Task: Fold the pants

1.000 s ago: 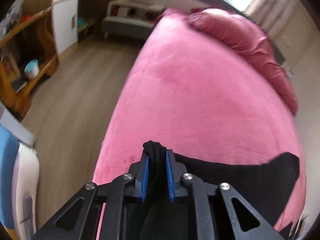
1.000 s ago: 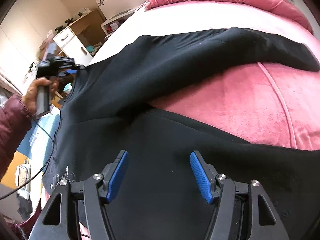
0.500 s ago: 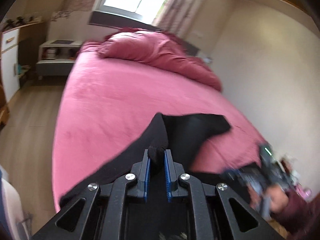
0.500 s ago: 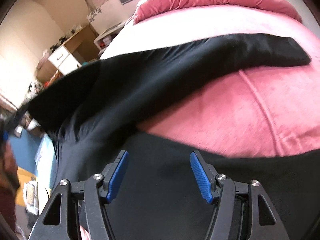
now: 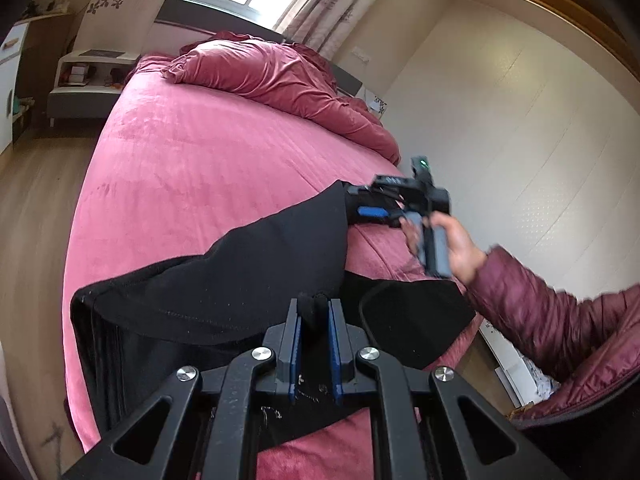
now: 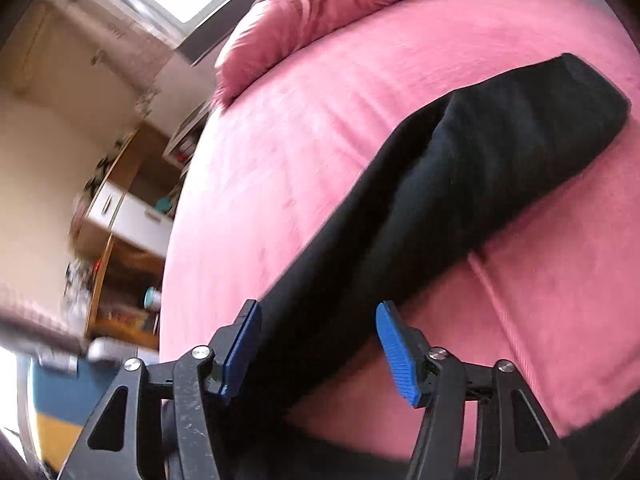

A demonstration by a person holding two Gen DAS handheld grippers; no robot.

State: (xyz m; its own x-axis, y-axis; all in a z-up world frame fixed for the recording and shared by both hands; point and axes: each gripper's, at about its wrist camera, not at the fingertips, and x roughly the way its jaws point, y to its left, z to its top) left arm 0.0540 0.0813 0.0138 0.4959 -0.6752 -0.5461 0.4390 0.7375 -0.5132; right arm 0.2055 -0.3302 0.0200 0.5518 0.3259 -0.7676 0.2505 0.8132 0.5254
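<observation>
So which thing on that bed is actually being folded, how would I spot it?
Start with the big pink bed; a crumpled pink duvet is piled at its far end. Nearer, a long black garment, the pants, lies across the cover, one edge pinched in the left hand-held gripper. It is the only black cloth among all the pink.

The pants (image 6: pixel 460 184) are smeared by motion blur and cut off at the lower edge; the shelves (image 6: pixel 120 216) are blurred past reading.
</observation>
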